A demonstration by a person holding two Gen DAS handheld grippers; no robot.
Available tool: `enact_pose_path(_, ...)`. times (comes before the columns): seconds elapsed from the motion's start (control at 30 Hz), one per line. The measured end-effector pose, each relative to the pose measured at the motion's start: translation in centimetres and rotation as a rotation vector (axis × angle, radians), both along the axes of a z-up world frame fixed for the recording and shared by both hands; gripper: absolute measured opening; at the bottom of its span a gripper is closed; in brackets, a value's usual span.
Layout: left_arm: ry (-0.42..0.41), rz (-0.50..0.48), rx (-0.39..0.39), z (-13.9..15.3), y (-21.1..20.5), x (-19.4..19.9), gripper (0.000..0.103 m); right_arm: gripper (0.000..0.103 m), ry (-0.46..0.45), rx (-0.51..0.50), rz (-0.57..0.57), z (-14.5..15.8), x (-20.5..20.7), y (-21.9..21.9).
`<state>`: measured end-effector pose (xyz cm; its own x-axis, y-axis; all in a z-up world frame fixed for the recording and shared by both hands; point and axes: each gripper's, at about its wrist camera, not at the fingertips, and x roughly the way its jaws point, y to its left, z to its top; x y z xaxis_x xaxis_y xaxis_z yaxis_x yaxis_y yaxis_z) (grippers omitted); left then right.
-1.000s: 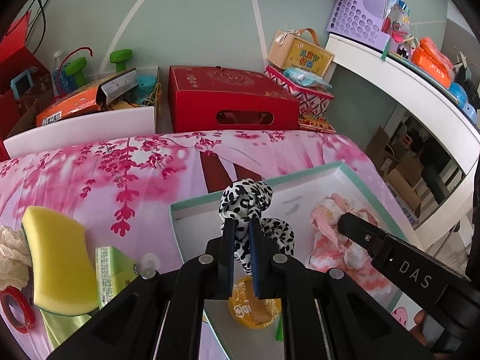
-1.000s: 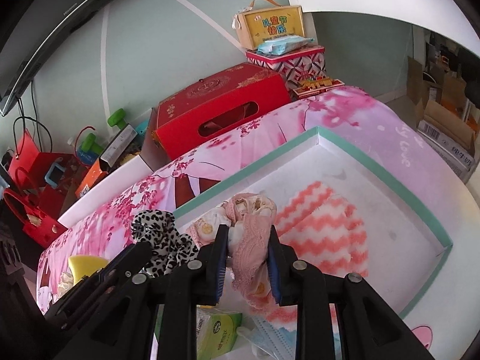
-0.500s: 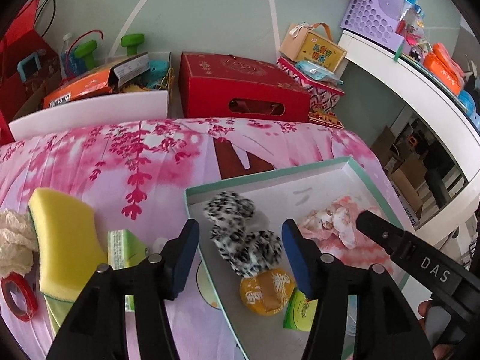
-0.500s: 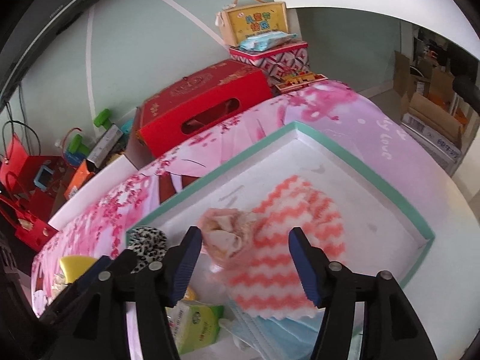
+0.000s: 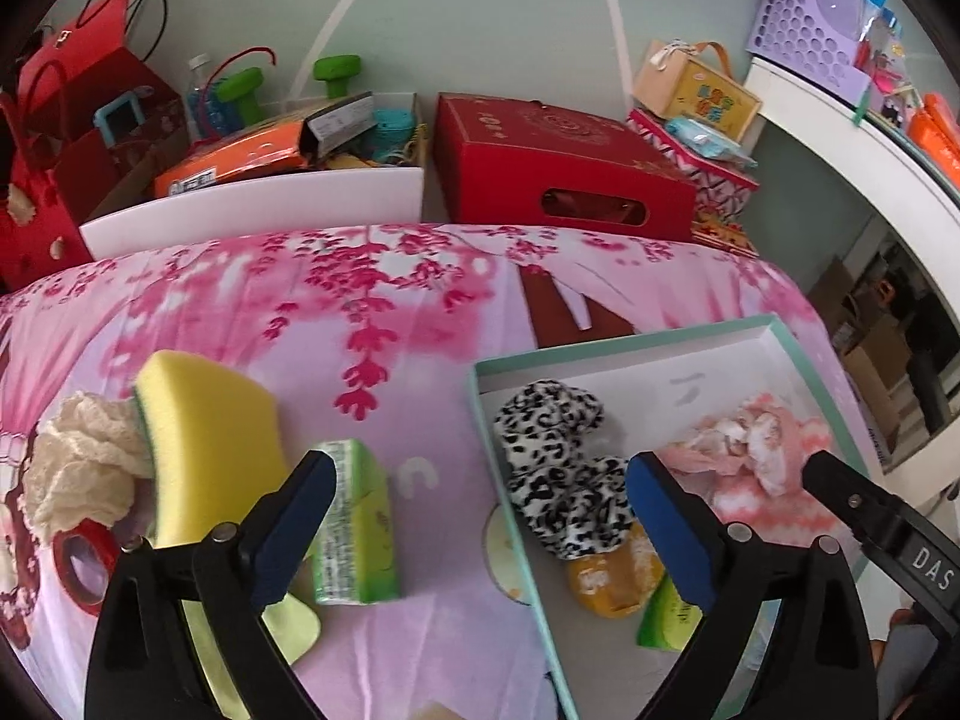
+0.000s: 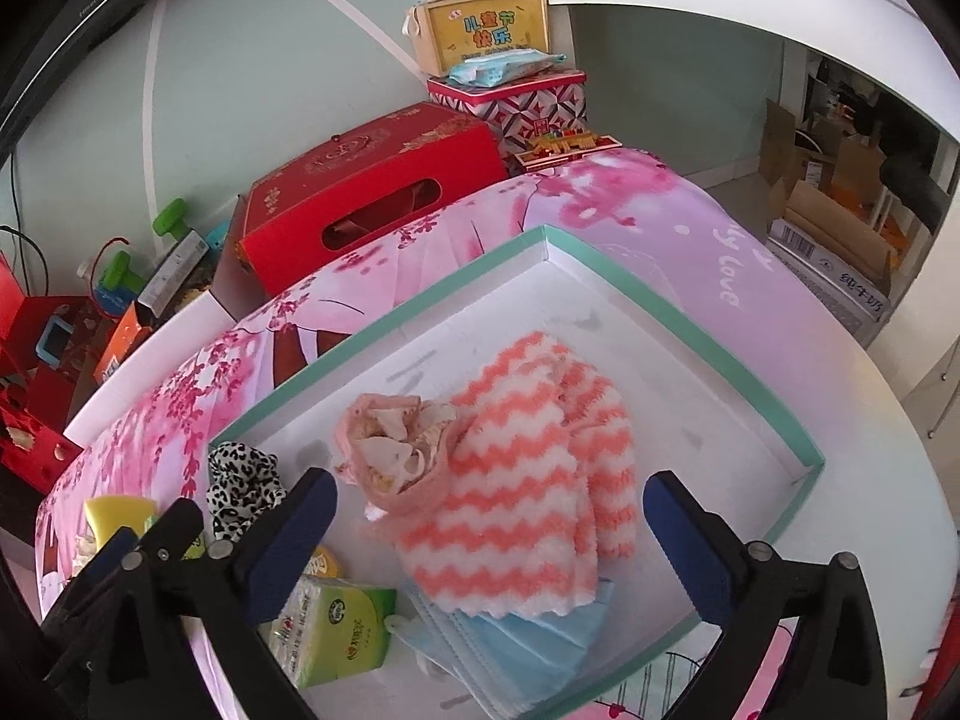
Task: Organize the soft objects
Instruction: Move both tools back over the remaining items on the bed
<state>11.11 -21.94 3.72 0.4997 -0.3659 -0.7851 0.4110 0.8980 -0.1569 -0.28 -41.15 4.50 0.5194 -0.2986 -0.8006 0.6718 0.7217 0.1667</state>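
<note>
Both tongs have just been opening: left tongs [image 5: 477, 507] let go of the leopard-print scrunchie [image 5: 558, 468], right tongs [image 6: 489, 531] let go of the pink lace bundle [image 6: 393, 450]. Both pairs now stand wide apart, nothing clamped. Scrunchie lies in the teal-rimmed tray [image 6: 678, 312] at its left end, partly over a yellow round pack [image 5: 606, 582]. Lace bundle rests on the coral zigzag cloth [image 6: 528, 480], mid-tray, with blue face masks [image 6: 510, 648] under the cloth's near edge.

Next soft things are probably outside the tray, to the left of it: yellow sponge [image 5: 210, 444] and cream lace scrunchie [image 5: 81, 474], touching each other. Sponge's long axis runs away from the camera, roughly in line with the left fingers. It lies up-left of the left tongs, just past the left finger; left hand clearly nearer, right tongs well apart over the tray. Green tissue pack [image 5: 357, 525] sits between the sponge and the tray edge, red tape roll [image 5: 81, 558] at far left.

Surface wears a pink blossom-print cloth [image 5: 384, 300]. Behind: red gift box [image 5: 558, 174], white bin of clutter, pale green wall, white shelf right.
</note>
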Motion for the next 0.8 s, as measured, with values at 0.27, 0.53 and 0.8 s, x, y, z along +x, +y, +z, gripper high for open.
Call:
enact_pose_path(0.27, -0.054, 0.031, -0.012, 1.1, 0.9, -0.3, 0.098, 0.103, 0.007, 0.002, 0.001, 0.5, -0.7, 0.5)
enact_pose_path(0.53, -0.069, 0.074, 0.013, 2.4, 2.6, -0.6, 0.098, 0.103, -0.015, -0.021, 0.041, 2.0, -0.8, 2.0)
enact_pose_path(0.8, -0.081, 0.173, 0.002, 3.9, 7.4, -0.7, 0.098, 0.103, -0.025, -0.042, 0.092, 2.9, -0.2, 4.3)
